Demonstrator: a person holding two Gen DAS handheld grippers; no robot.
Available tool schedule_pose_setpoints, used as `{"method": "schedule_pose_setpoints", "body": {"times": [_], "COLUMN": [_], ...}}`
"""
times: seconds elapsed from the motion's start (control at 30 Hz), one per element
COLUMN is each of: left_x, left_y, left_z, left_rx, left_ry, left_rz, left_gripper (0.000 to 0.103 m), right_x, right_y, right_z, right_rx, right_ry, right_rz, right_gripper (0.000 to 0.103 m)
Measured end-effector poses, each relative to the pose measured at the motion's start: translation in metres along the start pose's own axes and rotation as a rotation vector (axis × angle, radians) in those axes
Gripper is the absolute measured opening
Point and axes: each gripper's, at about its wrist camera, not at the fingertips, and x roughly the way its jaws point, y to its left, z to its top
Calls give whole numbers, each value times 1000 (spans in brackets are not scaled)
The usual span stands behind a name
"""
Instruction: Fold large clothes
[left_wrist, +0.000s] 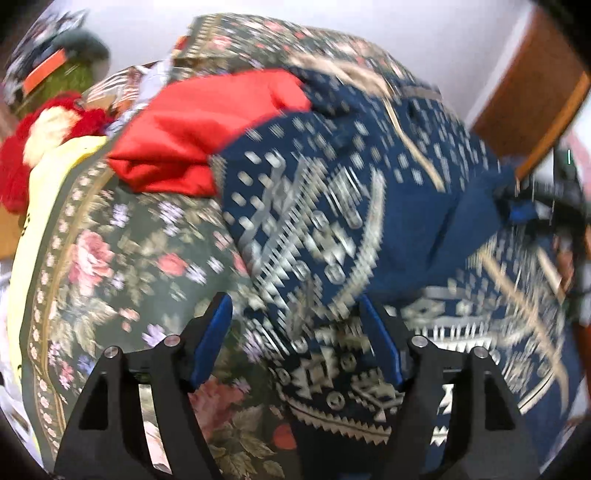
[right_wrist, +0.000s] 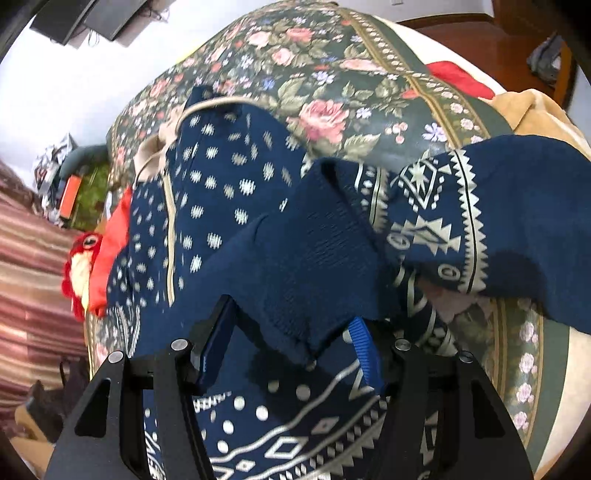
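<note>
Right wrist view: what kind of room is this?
Likely a bedroom at home. A navy patterned sweater lies on a bed under a floral bedspread, with a red plush toy at its edge and wooden furniture against a white wall.

Motion-blurred sweater (left_wrist: 332, 229), cut off at frame bottom.

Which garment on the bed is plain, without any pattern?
The red garment, lying crumpled beside the navy patterned sweater; the sweater carries white geometric motifs, the red one none.
</note>
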Motion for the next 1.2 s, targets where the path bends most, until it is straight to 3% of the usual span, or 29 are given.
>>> {"method": "schedule_pose_setpoints", "body": {"times": [0.1, 0.17, 0.23, 0.33, 0.43, 0.5, 0.57, 0.67, 0.87, 1.0, 1.2], "left_x": [-1, 8, 27, 51, 74, 84, 92, 90, 55, 39, 66], "left_y": [21, 34, 45, 56, 61, 60, 58, 51, 36, 31, 29], "left_z": [20, 33, 46, 55, 62, 65, 69, 71, 82, 95, 98], "left_rx": [-76, -121, -167, -213, -244, -260, -270, -258, -208, -146, -111], "left_ry": [-36, -34, -14, 6, 17, 16, 20, -4, -143, -184, -85], "left_rz": [8, -1, 18, 55, 36, 11, -31, -21, 79, 141, 214], "left_gripper": [73, 73, 73, 73, 73, 61, 27, 5, 3, 3, 5], "right_x": [-7, -16, -24, -38, -54, -66, -78, -92, -112, -103, -66], "right_y": [-1, -5, -1, 11, 20, 24, 27, 31, 26, 16, -10], "right_z": [2, 3, 3, 2, 2, 5, 8, 12, 10, 6, 3], "right_rx": [-12, -22, -66, -149, -202, -225, -242, -264, -267, -258, -208], "right_ry": [-40, -60, -82, -131, -182, -221, -258, -316, -406, -363, -188], "right_rz": [-12, 0, -2, -11, -2, 3, 8, -8, -24, -49, -98], "right_gripper": [35, 32, 22, 21, 20, 19, 19, 19, 18, 18, 21]}}
